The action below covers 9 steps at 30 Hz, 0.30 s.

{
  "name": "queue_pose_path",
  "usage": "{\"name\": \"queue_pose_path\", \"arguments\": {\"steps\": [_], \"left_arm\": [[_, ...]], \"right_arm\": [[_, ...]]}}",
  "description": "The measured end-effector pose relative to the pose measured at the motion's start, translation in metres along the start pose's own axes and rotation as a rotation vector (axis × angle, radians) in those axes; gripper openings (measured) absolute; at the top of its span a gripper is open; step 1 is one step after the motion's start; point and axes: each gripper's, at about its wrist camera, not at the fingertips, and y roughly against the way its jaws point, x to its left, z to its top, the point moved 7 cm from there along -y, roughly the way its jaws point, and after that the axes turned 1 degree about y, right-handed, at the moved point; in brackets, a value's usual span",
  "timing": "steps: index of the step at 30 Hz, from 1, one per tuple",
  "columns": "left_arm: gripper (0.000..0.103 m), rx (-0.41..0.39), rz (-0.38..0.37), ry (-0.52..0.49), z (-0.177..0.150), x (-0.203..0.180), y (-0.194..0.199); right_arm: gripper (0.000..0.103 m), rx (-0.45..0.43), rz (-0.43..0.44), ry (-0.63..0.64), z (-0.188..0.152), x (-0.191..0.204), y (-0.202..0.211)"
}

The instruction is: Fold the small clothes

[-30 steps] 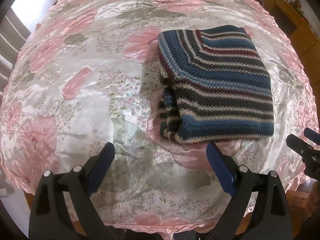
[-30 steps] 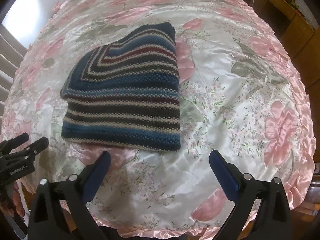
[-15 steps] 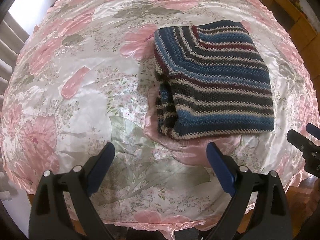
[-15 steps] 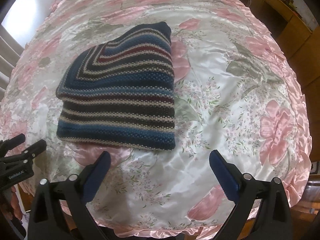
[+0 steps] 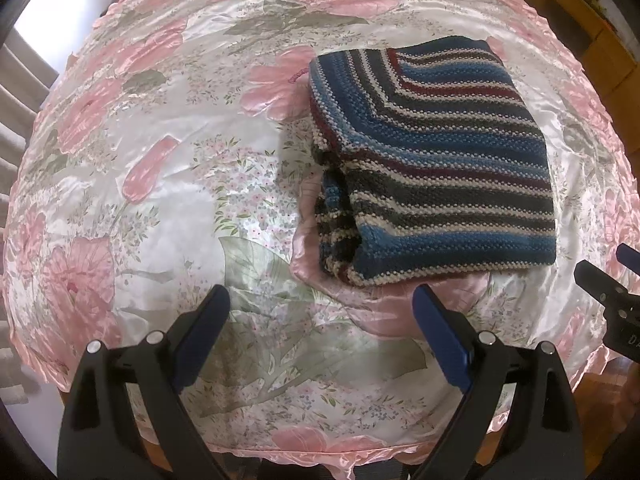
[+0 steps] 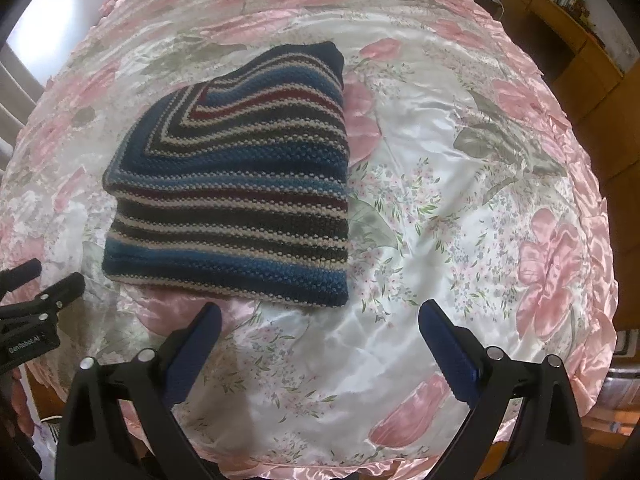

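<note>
A striped knitted garment (image 5: 432, 160) in blue, dark grey, cream and maroon lies folded into a thick rectangle on a satin floral tablecloth (image 5: 168, 184). In the right wrist view the same garment (image 6: 232, 196) sits left of centre. My left gripper (image 5: 320, 300) hovers open just in front of the garment's near left corner, holding nothing. My right gripper (image 6: 320, 312) is open too, near the garment's near right corner, with nothing between its fingers. Each gripper shows at the edge of the other's view.
The tablecloth's pink ruffled edge (image 5: 320, 450) runs just below the grippers. Wooden furniture (image 6: 568, 40) stands at the far right beyond the table. Pale curtains or slats (image 5: 20, 92) are at the left. Bare cloth lies left (image 5: 120, 240) and right (image 6: 480, 220) of the garment.
Both grippers have drifted slightly, so the garment sits a little differently in each view. The garment itself lies as before, and both grippers stayed open.
</note>
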Motion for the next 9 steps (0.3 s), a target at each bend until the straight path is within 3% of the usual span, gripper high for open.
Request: {"name": "queue_pose_path", "arguments": {"steps": [9], "left_arm": [[0.092,0.005,0.002,-0.001,0.0001,0.0018,-0.003]], "right_arm": [[0.099,0.013,-0.004,-0.008,-0.0008,0.0019,-0.0024]]}}
